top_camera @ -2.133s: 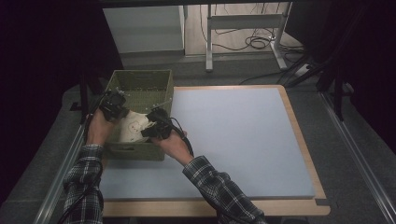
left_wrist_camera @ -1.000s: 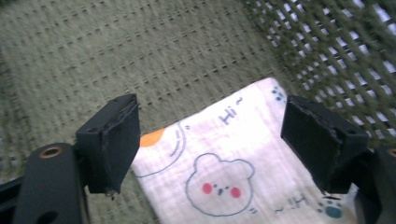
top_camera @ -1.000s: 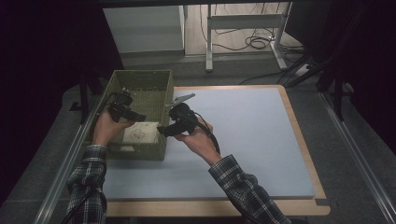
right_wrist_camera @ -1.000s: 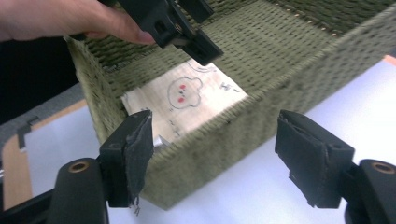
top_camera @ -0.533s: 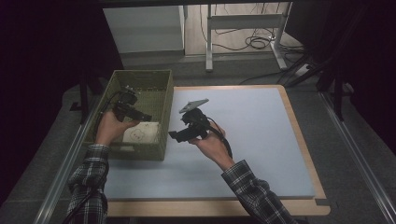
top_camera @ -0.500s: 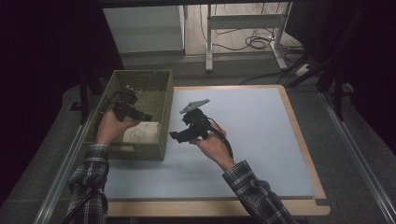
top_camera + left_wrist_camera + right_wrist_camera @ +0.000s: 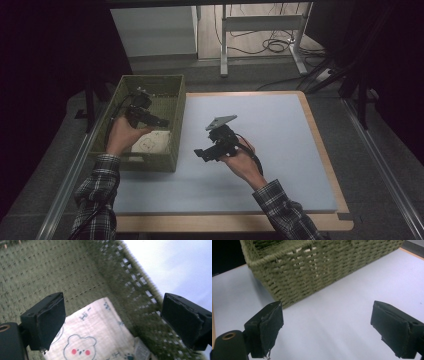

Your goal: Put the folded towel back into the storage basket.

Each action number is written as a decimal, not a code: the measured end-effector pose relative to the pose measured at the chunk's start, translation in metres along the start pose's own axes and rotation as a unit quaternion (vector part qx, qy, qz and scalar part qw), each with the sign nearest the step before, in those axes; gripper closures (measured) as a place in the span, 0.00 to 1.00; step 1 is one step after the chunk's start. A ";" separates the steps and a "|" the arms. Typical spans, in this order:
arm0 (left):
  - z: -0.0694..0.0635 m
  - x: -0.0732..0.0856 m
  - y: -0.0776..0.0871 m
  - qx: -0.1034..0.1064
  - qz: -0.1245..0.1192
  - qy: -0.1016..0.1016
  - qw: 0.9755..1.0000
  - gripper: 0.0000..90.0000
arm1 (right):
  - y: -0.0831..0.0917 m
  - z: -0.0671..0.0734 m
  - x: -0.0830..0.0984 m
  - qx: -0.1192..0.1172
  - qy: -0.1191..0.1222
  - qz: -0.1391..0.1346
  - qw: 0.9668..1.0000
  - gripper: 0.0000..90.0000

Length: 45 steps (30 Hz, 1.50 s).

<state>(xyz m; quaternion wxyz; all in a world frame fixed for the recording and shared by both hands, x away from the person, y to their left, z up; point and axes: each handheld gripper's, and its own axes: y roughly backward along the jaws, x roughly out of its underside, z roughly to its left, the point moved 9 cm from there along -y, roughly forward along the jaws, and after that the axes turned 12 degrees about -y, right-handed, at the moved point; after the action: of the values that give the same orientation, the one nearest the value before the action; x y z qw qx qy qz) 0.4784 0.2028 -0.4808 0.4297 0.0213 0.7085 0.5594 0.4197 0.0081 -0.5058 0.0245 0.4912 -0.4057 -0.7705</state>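
Left gripper (image 7: 112,322) just opened wide, empty, above cloth (image 7: 95,340) in basket (image 7: 50,272). Right gripper (image 7: 327,327) likewise spread, empty, facing basket over mat (image 7: 342,322).

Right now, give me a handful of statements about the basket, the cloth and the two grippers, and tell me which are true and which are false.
1. The printed cloth lies inside the green woven basket. True.
2. The left gripper is clamped on the cloth. False: its jaws stand open above the cloth, with nothing pressed between them.
3. The right gripper is over the pale blue mat, outside the basket. True.
4. The right gripper carries a second cloth. False: its open jaws hold nothing.
5. The basket sits at the mat's right edge. False: it sits at the left edge.
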 end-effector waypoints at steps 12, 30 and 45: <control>-0.045 -0.025 -0.005 0.013 -0.022 -0.046 0.999 0.04 | 0.025 -0.022 0.025 0.023 0.003 0.001 1.000 0.10; -0.125 -0.043 -0.030 0.044 -0.056 -0.122 0.990 0.02 | 0.074 -0.063 0.061 0.053 -0.014 -0.010 0.998 0.08; -0.180 -0.034 -0.054 0.081 -0.082 -0.140 0.983 0.01 | 0.113 -0.088 0.093 0.077 -0.023 -0.017 0.997 0.08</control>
<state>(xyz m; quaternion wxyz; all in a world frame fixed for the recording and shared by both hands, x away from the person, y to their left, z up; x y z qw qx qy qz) 0.4100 0.0260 -0.5042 0.5659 0.0755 0.6836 0.4547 0.3991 -0.1610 -0.5169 -0.0358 0.4802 -0.4561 -0.7484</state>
